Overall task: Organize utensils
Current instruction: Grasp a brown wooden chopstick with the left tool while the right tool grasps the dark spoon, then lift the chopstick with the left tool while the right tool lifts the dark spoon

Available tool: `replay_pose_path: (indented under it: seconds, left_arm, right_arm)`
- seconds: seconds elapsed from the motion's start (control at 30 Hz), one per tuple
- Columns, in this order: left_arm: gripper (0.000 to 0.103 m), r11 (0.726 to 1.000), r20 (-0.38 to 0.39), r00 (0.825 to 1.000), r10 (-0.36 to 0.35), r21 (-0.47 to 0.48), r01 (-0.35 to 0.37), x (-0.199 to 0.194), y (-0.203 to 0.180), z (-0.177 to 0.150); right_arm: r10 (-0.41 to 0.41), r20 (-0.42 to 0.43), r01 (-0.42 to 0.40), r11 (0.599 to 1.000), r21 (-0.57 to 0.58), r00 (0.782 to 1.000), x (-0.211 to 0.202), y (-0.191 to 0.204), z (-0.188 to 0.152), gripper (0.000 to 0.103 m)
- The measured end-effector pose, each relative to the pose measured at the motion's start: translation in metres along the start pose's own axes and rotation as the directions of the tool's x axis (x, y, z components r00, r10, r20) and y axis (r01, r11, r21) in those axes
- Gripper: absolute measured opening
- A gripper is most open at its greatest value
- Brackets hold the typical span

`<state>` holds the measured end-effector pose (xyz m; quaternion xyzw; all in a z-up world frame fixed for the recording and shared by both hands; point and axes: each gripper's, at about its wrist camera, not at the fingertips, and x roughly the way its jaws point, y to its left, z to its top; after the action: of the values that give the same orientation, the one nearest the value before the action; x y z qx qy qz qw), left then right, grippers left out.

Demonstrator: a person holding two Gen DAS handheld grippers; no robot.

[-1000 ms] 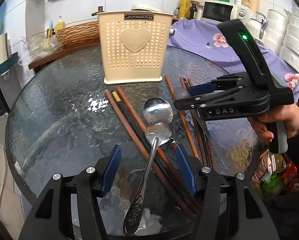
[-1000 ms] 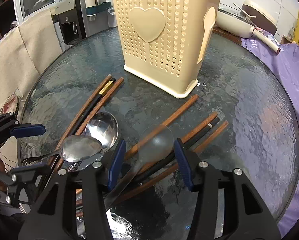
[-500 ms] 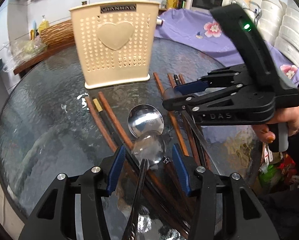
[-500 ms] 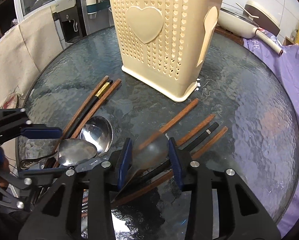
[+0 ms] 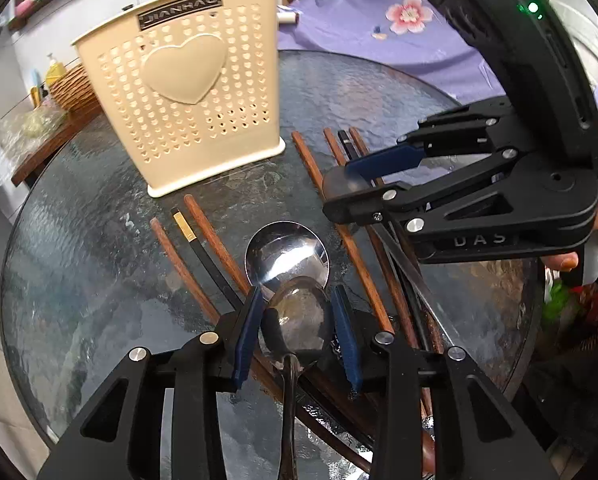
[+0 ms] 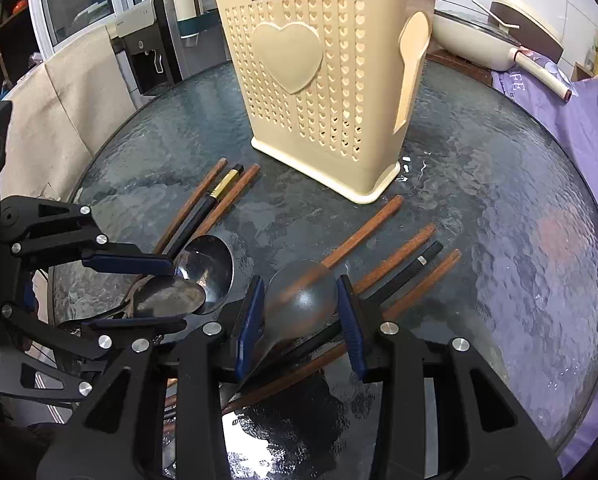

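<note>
A cream perforated utensil holder (image 5: 187, 92) (image 6: 331, 80) stands upright at the back of the round glass table (image 5: 79, 280). My left gripper (image 5: 297, 316) is shut on the bowl of a steel spoon (image 5: 299, 320), also seen in the right wrist view (image 6: 167, 302). A second steel spoon (image 5: 287, 254) (image 6: 211, 268) lies just ahead of it. My right gripper (image 6: 301, 312) is shut on the bowl of a matte grey spoon (image 6: 301, 300); the right gripper shows in the left wrist view (image 5: 351, 188). Several wooden and black chopsticks (image 5: 203, 256) (image 6: 399, 256) lie beneath both.
A purple floral cloth (image 5: 379, 36) covers furniture beyond the table. A cream pan (image 6: 479, 44) sits behind the holder. A beige cloth (image 6: 59, 120) hangs to the left. A wicker basket (image 5: 75, 88) rests on a wooden shelf.
Both grippers have closed from open onto their spoon bowls. The left gripper moved forward toward the holder; the right spoon's bowl now sits between the pads.
</note>
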<state>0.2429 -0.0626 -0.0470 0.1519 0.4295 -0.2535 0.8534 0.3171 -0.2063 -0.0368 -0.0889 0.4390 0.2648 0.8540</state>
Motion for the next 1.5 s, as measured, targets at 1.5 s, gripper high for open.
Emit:
replay_pose_path:
  seconds: [1.5]
  left_arm:
    - [0.001, 0.957, 0.087, 0.996, 0.024, -0.291, 0.003, -0.032, 0.082, -0.006]
  right_arm:
    - [0.023, 0.060, -0.025, 0.999, 0.033, 0.998, -0.025, -0.005, -0.003, 0.038]
